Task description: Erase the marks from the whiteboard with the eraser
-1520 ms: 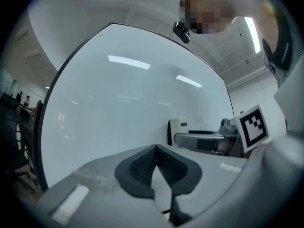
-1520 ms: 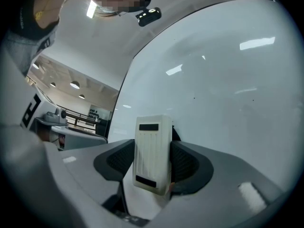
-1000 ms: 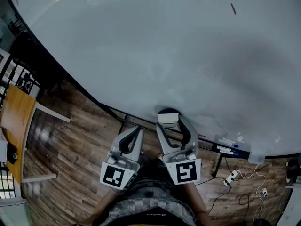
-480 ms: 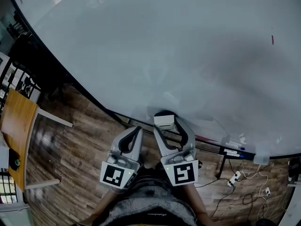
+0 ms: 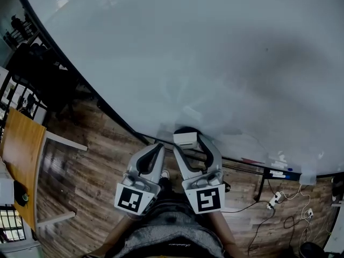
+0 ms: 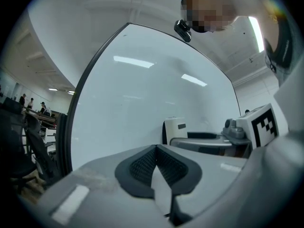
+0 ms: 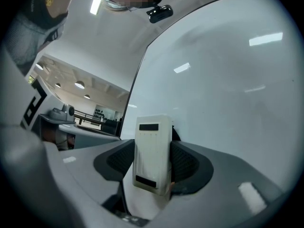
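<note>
The big whiteboard (image 5: 204,58) fills the upper part of the head view, and no clear mark shows on it. My right gripper (image 5: 189,143) is shut on a white eraser (image 5: 186,139), held close to the board's lower edge. In the right gripper view the eraser (image 7: 152,158) stands upright between the dark pads (image 7: 187,163), the whiteboard (image 7: 228,89) just behind it. My left gripper (image 5: 156,149) hangs beside the right one, shut and holding nothing. Its pads (image 6: 142,163) meet in the left gripper view, where the eraser (image 6: 175,128) shows off to the right.
The board's tray (image 5: 279,172) with markers runs at the lower right. Cables and a power strip (image 5: 277,199) lie on the wooden floor (image 5: 91,160). An orange table (image 5: 19,149) and black chairs (image 5: 37,69) stand at the left.
The head view has swung left along the board: the small red mark slid right and out of sight. Both grippers keep their places, the eraser still held.
</note>
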Demonstrator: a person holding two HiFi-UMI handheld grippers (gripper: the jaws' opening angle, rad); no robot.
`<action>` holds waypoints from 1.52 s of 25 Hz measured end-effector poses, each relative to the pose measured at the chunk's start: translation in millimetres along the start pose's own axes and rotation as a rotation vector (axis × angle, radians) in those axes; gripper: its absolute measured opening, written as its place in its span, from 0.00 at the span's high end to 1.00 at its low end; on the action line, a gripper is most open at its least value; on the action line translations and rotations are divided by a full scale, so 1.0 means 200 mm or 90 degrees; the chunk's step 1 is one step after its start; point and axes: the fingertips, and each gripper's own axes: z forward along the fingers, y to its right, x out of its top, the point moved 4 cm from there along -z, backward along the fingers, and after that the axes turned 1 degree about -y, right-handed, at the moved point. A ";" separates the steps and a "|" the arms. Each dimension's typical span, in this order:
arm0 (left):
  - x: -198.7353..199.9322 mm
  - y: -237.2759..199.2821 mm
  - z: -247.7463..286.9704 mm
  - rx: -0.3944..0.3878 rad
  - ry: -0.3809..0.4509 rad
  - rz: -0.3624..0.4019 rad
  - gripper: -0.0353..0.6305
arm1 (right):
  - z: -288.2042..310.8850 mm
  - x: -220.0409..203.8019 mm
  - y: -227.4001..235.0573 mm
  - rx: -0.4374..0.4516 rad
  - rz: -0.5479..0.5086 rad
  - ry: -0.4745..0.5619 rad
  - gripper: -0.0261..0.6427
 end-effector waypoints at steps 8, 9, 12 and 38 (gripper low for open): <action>-0.01 -0.30 -0.09 0.003 -0.006 0.001 0.94 | 0.26 0.00 -0.22 0.008 -0.005 0.017 0.60; -0.02 -0.34 -0.10 0.004 -0.008 0.001 0.94 | 0.29 0.00 -0.25 0.012 -0.007 0.016 0.60; -0.02 -0.45 -0.15 0.006 -0.010 0.000 0.94 | 0.39 0.00 -0.34 0.022 -0.012 0.011 0.60; -0.04 -0.93 -0.57 0.112 -0.014 -0.004 0.94 | 0.80 -0.03 -0.78 0.122 -0.019 -0.008 0.60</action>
